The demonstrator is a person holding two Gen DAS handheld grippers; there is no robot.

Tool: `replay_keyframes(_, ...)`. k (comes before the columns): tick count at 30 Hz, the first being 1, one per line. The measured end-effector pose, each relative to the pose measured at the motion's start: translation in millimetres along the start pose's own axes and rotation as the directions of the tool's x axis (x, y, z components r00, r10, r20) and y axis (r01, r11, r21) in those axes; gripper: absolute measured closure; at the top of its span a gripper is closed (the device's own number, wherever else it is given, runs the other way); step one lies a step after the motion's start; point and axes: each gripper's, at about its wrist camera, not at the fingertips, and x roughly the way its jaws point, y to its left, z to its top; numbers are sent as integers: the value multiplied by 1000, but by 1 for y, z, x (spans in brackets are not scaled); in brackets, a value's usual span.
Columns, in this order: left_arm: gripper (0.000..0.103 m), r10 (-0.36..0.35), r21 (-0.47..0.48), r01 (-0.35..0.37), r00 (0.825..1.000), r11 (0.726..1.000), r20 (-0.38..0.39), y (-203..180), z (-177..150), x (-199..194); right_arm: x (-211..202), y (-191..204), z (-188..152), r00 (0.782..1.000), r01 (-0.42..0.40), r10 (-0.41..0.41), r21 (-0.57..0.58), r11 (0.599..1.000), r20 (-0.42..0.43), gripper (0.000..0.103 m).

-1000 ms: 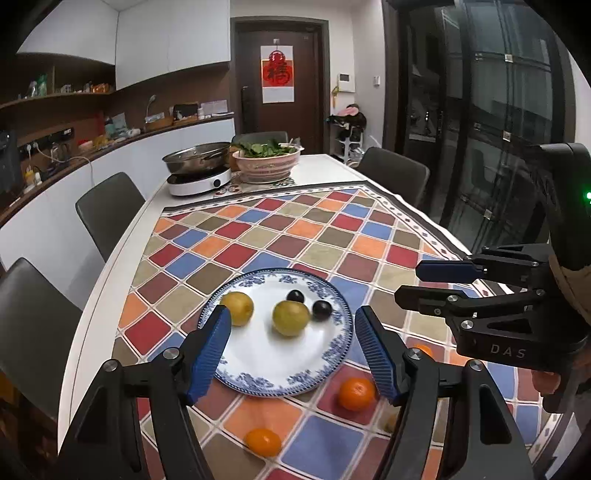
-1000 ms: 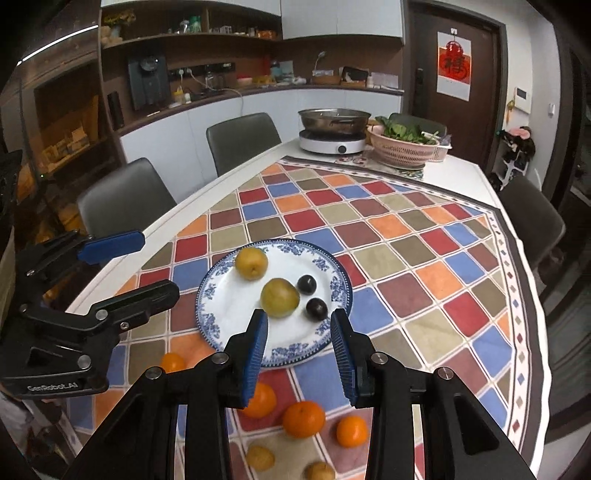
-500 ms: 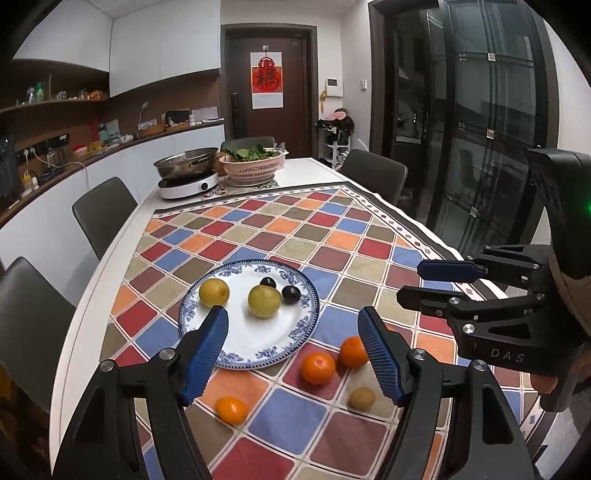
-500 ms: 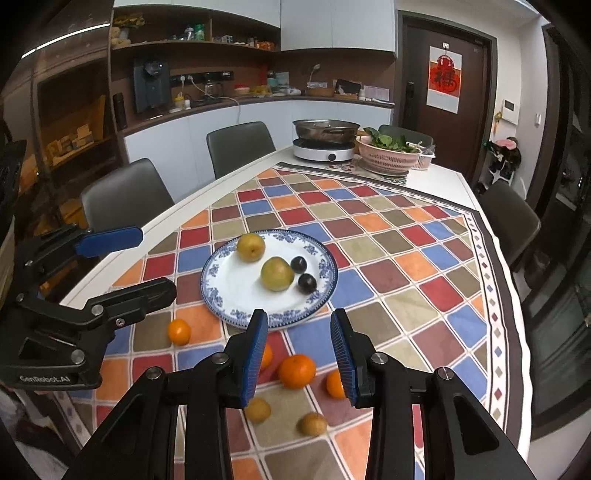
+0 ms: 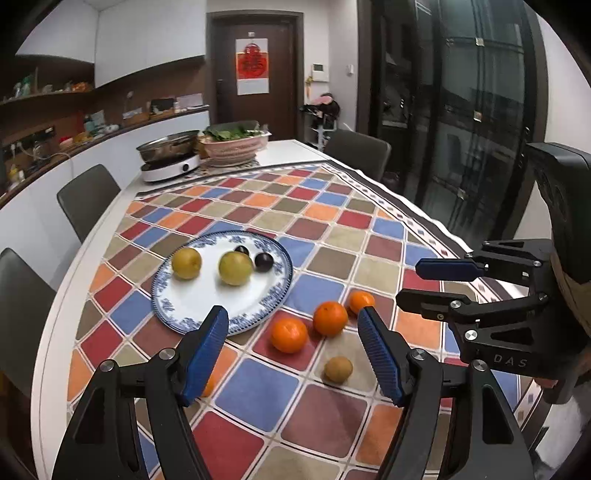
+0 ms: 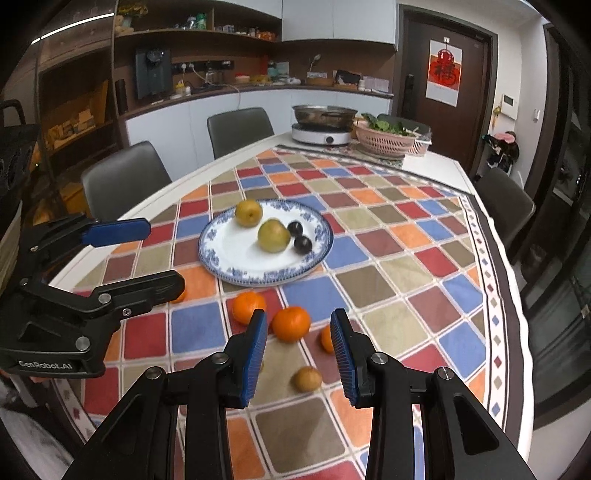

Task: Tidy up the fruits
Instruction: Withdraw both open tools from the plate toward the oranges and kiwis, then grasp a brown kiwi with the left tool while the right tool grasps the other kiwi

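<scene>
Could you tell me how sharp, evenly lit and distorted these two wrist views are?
Left wrist view: fruit and plate sharp, black fisheye corners, table edge bowed, dim glass doors. Right wrist view: tablecloth evenly lit, soft shadows under the oranges, shelves dark and curved, a bright ceiling strip.

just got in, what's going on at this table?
A person holds two grippers over loose fruit on the checkered tablecloth. The left gripper and right gripper are both open and empty. Two yellow pears and two dark plums sit on the blue-rimmed plate; the oranges lie beside it.
</scene>
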Motion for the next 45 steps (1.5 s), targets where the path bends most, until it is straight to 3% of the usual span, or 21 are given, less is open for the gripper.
replay_keyframes(9, 31, -57, 56, 61, 997, 997, -60, -13, -20, 26, 16, 1, -28, 997, -17, 15, -25, 1000, -70, 67)
replay_keyframes(18, 35, -119, 42, 128, 978, 991, -170, -16, -41, 59, 38, -6, -47, 990, -26, 26, 4, 1000, -137, 67)
replay_keyframes(27, 46, -166, 48, 182, 958, 982, -233, -22, -47, 86, 57, -13, -54, 983, -41, 47, 39, 998, -178, 67)
replay_keyframes(37, 66, -196, 34, 214, 939, 976, -281, -22, -52, 104, 73, -13, -55, 976, -56, 64, 42, 998, -207, 67)
replay_keyframes(41, 73, -206, 23, 221, 937, 975, -283, -20, -54, 105, 80, -13, -55, 975, -57, 65, 45, 997, -215, 67)
replay_keyframes(45, 73, -207, 15, 219, 939, 976, -275, -18, -53, 102, 84, -15, -54, 974, -50, 59, 50, 998, -219, 69)
